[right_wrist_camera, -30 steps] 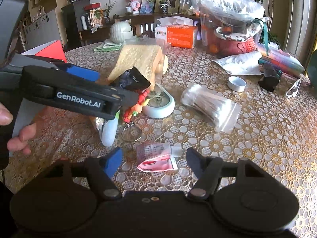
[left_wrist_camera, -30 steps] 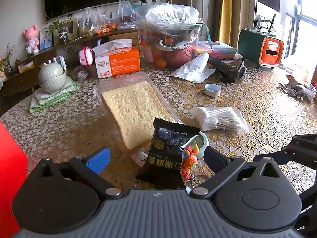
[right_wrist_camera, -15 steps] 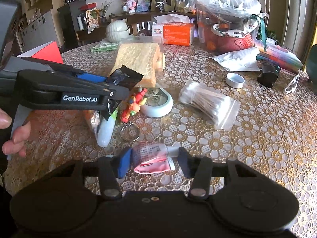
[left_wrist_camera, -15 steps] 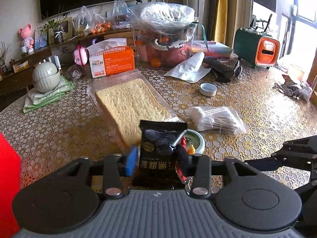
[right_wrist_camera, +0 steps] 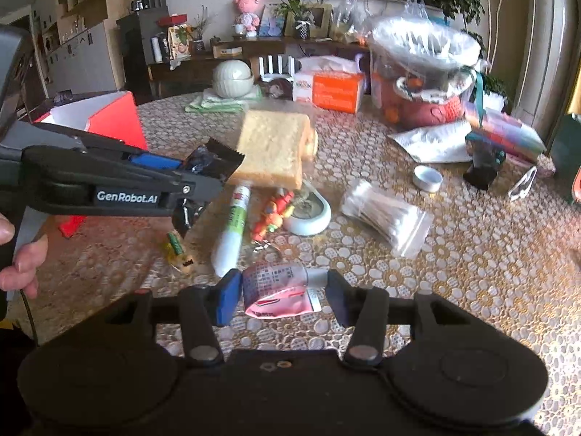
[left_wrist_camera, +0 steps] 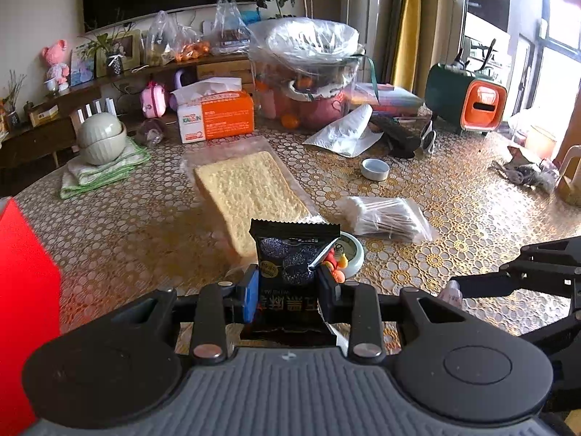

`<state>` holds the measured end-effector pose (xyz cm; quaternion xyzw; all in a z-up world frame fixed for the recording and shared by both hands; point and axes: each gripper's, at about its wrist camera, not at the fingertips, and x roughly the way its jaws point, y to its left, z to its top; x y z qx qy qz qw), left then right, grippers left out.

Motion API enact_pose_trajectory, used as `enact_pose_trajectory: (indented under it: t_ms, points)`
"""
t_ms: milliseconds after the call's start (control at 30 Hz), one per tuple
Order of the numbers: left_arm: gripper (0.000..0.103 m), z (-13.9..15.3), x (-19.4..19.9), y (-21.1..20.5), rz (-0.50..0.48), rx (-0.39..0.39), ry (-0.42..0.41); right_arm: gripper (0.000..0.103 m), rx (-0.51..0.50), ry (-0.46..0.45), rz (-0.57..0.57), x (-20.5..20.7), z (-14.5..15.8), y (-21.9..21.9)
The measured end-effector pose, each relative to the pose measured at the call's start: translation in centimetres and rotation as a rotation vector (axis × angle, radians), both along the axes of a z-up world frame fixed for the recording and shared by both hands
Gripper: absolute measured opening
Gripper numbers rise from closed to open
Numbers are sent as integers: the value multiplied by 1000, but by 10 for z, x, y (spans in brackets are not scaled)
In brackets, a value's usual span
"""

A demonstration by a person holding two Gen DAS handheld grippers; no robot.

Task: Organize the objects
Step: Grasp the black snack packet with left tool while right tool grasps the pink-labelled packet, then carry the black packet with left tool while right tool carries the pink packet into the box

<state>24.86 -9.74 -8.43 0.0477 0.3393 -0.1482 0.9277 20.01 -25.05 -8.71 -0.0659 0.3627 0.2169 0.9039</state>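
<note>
Between the left gripper's [left_wrist_camera: 287, 289] pressed pads: black packet [left_wrist_camera: 290, 254], upright. Right gripper [right_wrist_camera: 283, 296] pinched pink tube [right_wrist_camera: 277, 290], lying crosswise.

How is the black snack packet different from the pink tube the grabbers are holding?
The black snack packet is dark and flat with a zigzag top edge; the pink tube is pale pink, crumpled and folded, with a cap. The packet stands upright in the left gripper, the tube lies sideways across the right gripper. The packet's jaws are squeezed closer together than the tube's. Both are pinched between jaws.
</note>
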Motion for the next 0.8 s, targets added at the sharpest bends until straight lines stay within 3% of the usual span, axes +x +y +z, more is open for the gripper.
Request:
enact_pose_trajectory:
  t_ms: [367, 800]
  points:
    - [32, 31, -45, 31, 47, -27, -5, 50, -2, -73, 47, -31, 45, 23]
    - [32, 73, -111, 84, 119, -33, -48, 50, 2, -136, 168, -61, 86, 86]
